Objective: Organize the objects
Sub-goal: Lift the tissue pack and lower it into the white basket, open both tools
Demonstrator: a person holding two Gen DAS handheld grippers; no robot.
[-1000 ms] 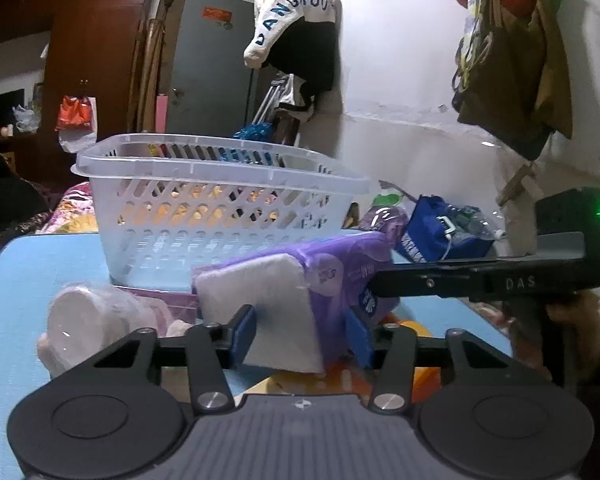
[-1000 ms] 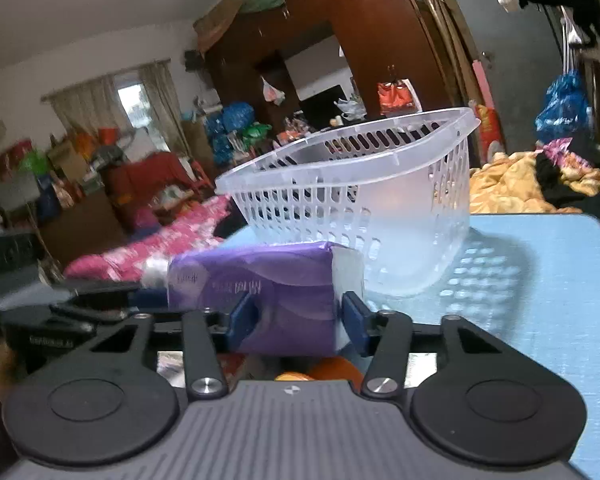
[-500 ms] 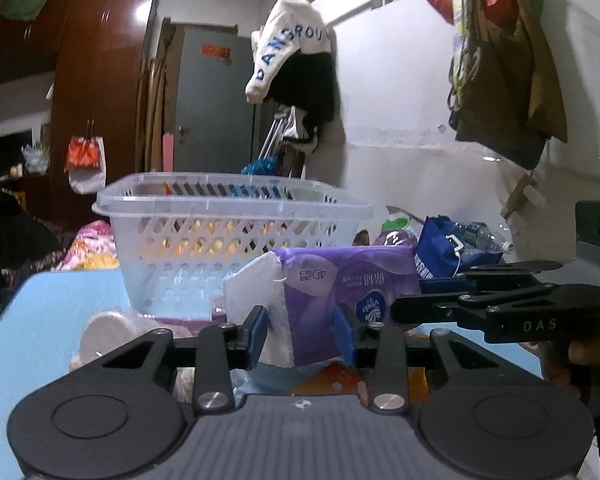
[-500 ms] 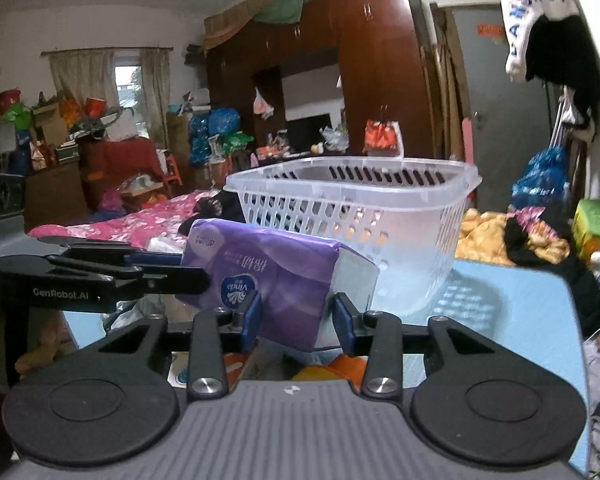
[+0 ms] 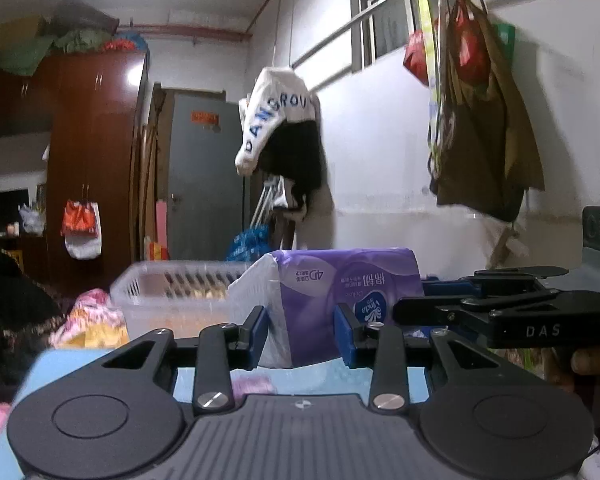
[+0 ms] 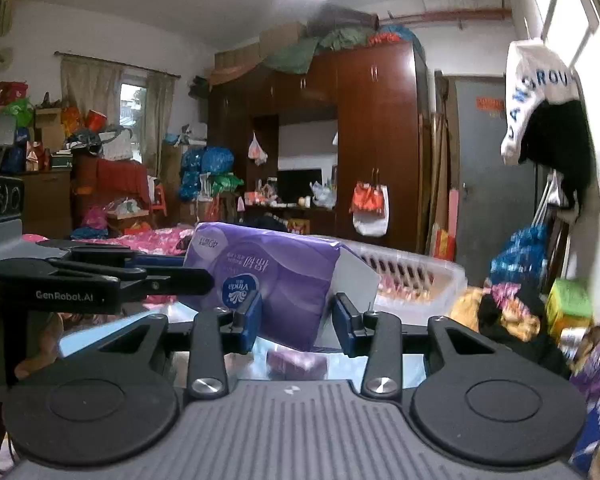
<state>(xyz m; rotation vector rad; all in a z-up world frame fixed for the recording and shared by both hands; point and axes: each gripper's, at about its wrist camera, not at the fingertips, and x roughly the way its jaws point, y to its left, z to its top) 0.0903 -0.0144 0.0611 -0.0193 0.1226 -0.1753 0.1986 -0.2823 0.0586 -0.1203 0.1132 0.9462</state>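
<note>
A purple pack of tissues (image 5: 340,292) is held in the air between both grippers, one at each end. My left gripper (image 5: 302,332) is shut on its white end. My right gripper (image 6: 296,316) is shut on the other end of the pack (image 6: 276,280). The right gripper's arm shows at the right of the left wrist view (image 5: 500,312); the left gripper's arm shows at the left of the right wrist view (image 6: 100,280). A clear plastic basket (image 5: 172,296) stands behind and below the pack, also in the right wrist view (image 6: 416,276).
The blue table top (image 5: 80,360) lies below. A small purple pack (image 6: 296,364) lies on the table under the held pack. Clothes and bags (image 6: 512,320) are piled to the right. A wall with hanging bags (image 5: 480,140) is at the right.
Both grippers have lifted the tissue pack upward together. The basket rim, earlier above the pack, now sits level with or below it, and the table items have dropped out of view.
</note>
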